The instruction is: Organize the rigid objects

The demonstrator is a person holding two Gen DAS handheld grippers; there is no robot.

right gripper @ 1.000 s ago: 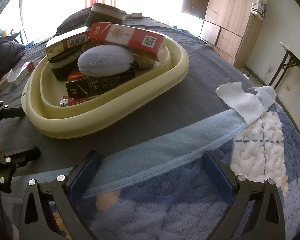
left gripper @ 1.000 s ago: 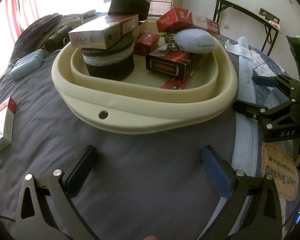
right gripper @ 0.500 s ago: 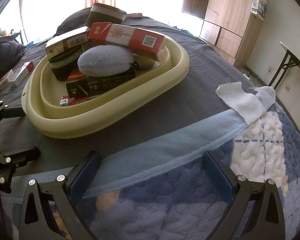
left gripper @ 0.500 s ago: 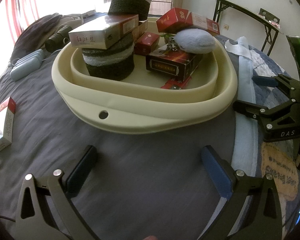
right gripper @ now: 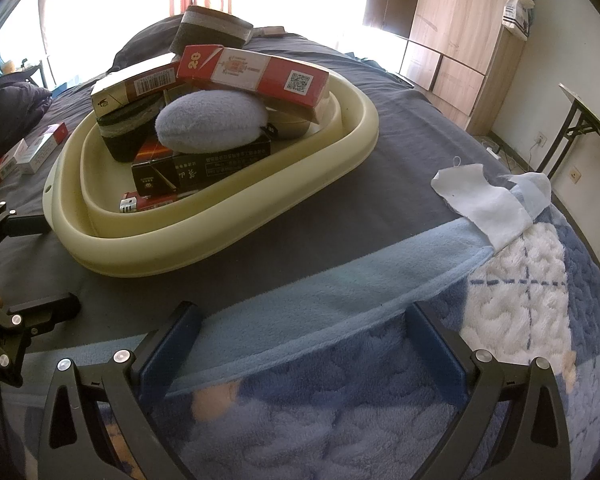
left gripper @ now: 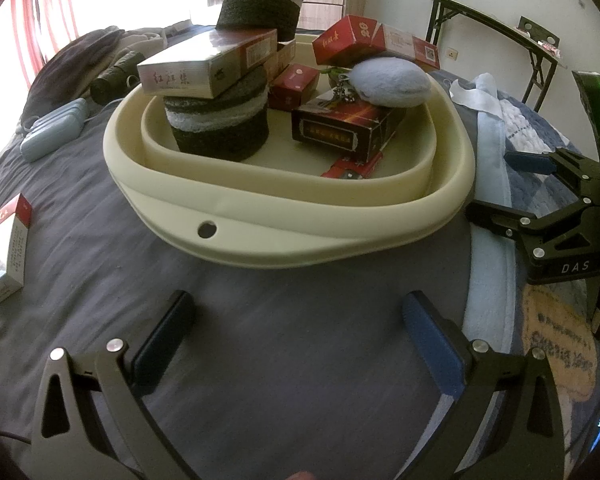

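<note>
A cream basin (left gripper: 260, 236) (right gripper: 204, 248) sits on a grey bed. It holds a dark woven pot (left gripper: 220, 128), a long silver-red carton (left gripper: 208, 64) on top of that pot, a black carton (left gripper: 344, 128) (right gripper: 204, 164), a red carton (right gripper: 256, 74) (left gripper: 376, 40), a small red box (left gripper: 294, 86), a pale blue pouch (left gripper: 388, 82) (right gripper: 212, 118) and a red lighter (right gripper: 144, 202). My left gripper (left gripper: 296, 312) is open and empty just before the basin's near rim. My right gripper (right gripper: 304, 328) is open and empty over the blue blanket, and shows at the right of the left wrist view (left gripper: 512, 188).
A red-white cigarette pack (left gripper: 8, 248) lies on the bed to the left; more packs (right gripper: 32, 152) show in the right wrist view. A second woven pot (left gripper: 260, 4) stands behind the basin. A blue case (left gripper: 52, 128), white cloth (right gripper: 484, 204), folding table (left gripper: 500, 24) and wardrobe (right gripper: 452, 40) surround the bed.
</note>
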